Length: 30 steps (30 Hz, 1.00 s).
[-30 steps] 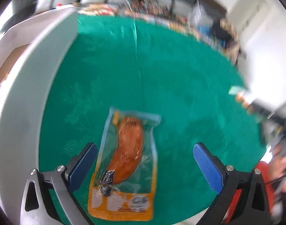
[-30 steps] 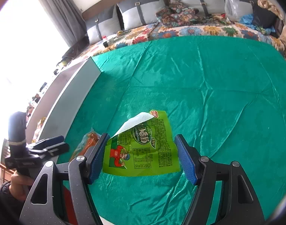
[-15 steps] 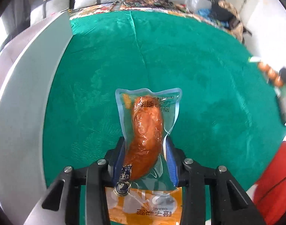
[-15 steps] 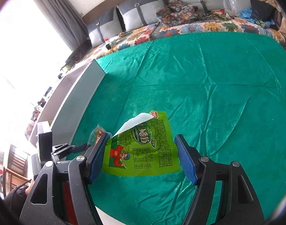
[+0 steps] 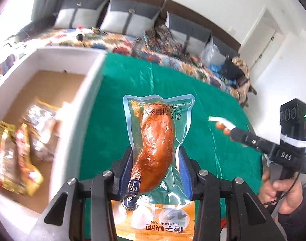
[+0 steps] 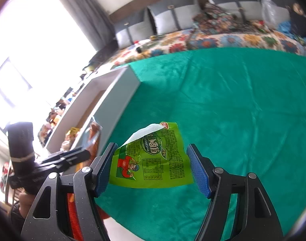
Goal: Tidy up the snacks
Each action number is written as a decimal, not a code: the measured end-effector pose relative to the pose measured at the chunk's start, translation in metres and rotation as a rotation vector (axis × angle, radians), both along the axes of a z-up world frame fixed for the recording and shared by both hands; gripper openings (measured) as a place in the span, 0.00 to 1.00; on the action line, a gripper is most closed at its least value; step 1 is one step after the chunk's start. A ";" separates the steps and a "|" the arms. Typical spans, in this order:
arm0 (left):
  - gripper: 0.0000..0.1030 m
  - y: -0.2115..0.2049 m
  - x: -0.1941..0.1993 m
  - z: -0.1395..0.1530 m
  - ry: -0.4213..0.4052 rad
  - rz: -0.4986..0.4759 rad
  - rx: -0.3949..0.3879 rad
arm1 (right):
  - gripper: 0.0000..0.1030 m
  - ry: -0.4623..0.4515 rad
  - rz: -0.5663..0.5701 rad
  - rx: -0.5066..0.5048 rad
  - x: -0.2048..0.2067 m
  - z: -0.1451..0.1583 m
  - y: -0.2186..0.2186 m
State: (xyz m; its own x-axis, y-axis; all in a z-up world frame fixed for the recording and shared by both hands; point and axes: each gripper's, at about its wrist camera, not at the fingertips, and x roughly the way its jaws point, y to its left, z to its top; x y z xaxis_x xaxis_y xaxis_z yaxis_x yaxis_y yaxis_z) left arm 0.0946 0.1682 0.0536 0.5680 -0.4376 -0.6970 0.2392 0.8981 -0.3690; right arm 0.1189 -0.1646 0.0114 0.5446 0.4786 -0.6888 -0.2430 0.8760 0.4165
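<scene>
Between my left gripper's [image 5: 155, 170] blue pads sits the vacuum-sealed chicken pouch [image 5: 158, 140], pinched across its lower half and lifted clear of the green cloth [image 5: 117, 108]. Its long axis runs straight out along the fingers, the clear top edge pointing far and the orange label end hanging back toward me. The white box [image 5: 80, 108] lies directly to its left, open side up, with several snack bags [image 5: 22, 156] already heaped on its cardboard floor. That sideways offset is what the coming move turns on, I judge: the pouch has to travel left over the near wall before I let go.

On the cloth to the right, the green snack packet [image 6: 153, 158] lies flat between my right gripper's [image 6: 151, 168] fingers, which are spread wide and hold nothing; they bracket the packet without touching it, as far as I can tell. One corner of the packet is folded over, showing white. The left gripper is plainly the nearer one to the box.

A second ago the left fingers stood wide apart around the pouch as it lay on the cloth; half a second ago they had closed on it. Since then the pouch has come up and the view has swung so the box interior shows. The right gripper and its packet have barely shifted.
</scene>
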 end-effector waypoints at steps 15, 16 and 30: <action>0.71 0.173 0.016 -0.020 0.011 0.399 0.274 | 0.74 -0.083 0.412 0.063 0.064 0.043 0.256; 0.73 0.172 0.015 -0.025 0.013 0.411 0.275 | 0.75 -0.052 0.427 0.062 0.067 0.036 0.266; 1.00 0.131 -0.002 0.008 -0.036 0.554 0.338 | 0.88 -0.100 0.388 -0.209 0.053 0.041 0.264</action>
